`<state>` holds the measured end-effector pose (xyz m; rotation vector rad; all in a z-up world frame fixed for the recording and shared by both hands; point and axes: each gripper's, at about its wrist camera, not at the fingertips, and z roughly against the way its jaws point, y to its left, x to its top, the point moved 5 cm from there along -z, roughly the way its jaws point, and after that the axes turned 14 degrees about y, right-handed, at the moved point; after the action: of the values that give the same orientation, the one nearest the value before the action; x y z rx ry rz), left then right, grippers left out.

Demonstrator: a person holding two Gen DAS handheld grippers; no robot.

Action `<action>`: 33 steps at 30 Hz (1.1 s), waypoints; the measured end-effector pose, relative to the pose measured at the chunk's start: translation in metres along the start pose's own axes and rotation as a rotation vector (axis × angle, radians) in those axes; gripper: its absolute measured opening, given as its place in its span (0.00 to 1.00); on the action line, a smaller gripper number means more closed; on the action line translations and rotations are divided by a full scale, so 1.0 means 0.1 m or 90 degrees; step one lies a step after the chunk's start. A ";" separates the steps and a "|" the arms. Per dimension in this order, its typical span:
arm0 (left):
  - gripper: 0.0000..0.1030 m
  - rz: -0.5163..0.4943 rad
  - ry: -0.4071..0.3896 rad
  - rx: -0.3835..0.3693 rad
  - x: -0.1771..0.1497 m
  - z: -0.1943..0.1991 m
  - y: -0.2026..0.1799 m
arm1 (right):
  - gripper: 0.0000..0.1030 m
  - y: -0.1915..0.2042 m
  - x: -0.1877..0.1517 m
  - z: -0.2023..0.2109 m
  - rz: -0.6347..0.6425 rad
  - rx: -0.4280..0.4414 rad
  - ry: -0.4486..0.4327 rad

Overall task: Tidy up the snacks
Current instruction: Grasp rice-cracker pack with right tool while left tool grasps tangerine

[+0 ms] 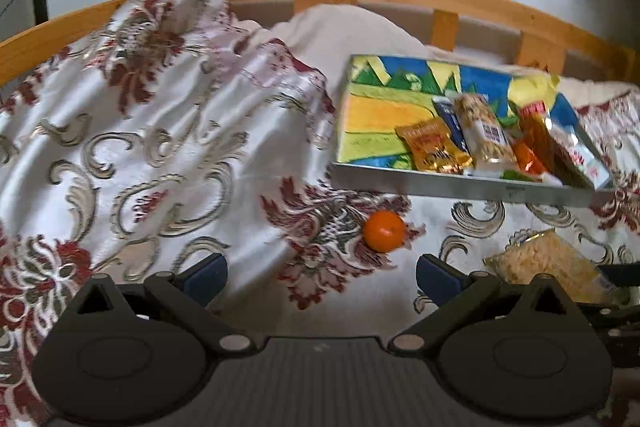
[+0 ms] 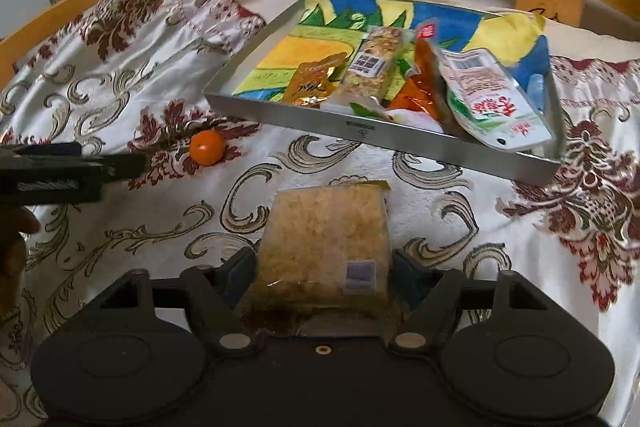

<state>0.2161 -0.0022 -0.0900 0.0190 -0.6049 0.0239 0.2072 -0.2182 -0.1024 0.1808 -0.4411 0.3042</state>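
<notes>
Snacks are mostly gathered: several packets are already laid in the metal tray on the bedspread. A clear bag of flakes is clamped between the right gripper fingers, short of the tray. An orange is left on the cover; the left gripper, spread apart and unladen, is pointed toward it.

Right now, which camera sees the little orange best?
The left wrist view. The orange lies whole on the bedspread, just ahead of the open left tool, in front of the tray. In the right wrist view the orange is smaller, off to the left, near the left tool.
</notes>
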 end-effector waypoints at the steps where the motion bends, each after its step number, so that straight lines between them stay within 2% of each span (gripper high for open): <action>1: 0.99 -0.004 0.003 -0.002 0.01 -0.03 -0.04 | 0.80 0.01 -0.01 0.00 0.002 0.002 -0.005; 6: 0.99 -0.019 0.011 -0.012 0.11 -0.21 -0.19 | 0.89 0.05 -0.02 -0.05 0.032 -0.030 -0.038; 13: 0.99 -0.033 0.020 -0.009 0.21 -0.48 -0.29 | 0.91 0.02 -0.03 -0.15 0.037 -0.042 -0.070; 21: 0.99 -0.058 -0.007 -0.024 0.24 -0.57 -0.38 | 0.92 0.01 -0.01 -0.24 0.035 -0.036 -0.091; 24: 0.95 -0.059 -0.009 -0.037 0.25 -0.59 -0.40 | 0.92 0.03 -0.01 -0.28 0.042 -0.032 -0.094; 29: 0.84 -0.080 -0.001 -0.062 0.23 -0.62 -0.48 | 0.90 0.06 -0.02 -0.29 0.046 -0.023 -0.089; 33: 0.77 -0.091 0.001 -0.053 0.21 -0.65 -0.51 | 0.90 0.07 -0.03 -0.27 0.044 -0.019 -0.085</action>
<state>0.2720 -0.0516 -0.1316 -0.0178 -0.6018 -0.1395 0.2129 -0.2059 -0.1271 0.1576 -0.5854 0.3546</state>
